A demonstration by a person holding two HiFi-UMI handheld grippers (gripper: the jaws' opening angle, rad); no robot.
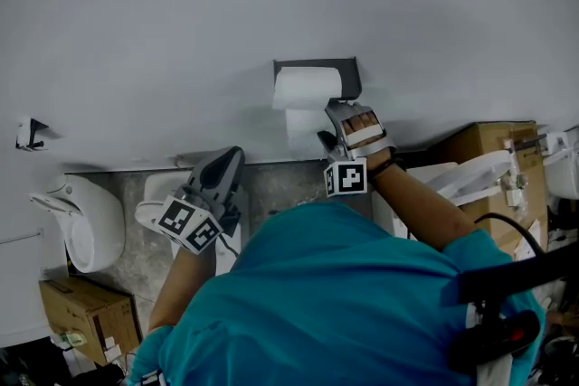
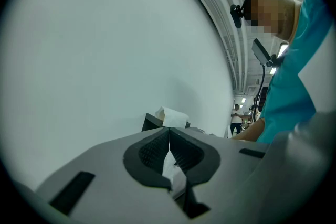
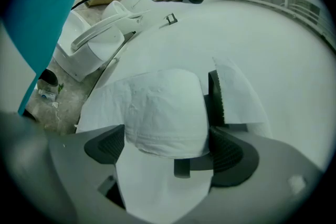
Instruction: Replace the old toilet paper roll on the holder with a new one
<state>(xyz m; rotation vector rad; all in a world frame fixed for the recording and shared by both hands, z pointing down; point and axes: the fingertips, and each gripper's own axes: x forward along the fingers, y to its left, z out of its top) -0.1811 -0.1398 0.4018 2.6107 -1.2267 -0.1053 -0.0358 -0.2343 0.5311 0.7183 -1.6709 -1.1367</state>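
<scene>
The toilet paper roll sits in the holder on the wall ahead. My right hand-held gripper is just below it, the roll between its jaws. My left hand-held gripper, lower left, has a paper scrap between its jaws. A toilet stands farther left.

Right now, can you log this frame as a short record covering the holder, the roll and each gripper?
holder: dark grey wall-mounted holder
roll: white toilet paper roll, sitting on the holder
loose sheet: loose sheet hanging below the roll
right gripper: right gripper open, fingers either side of the roll
left gripper: left gripper fingers together, apart from the roll
unclear: white sliver between the left fingers, cannot tell what
</scene>
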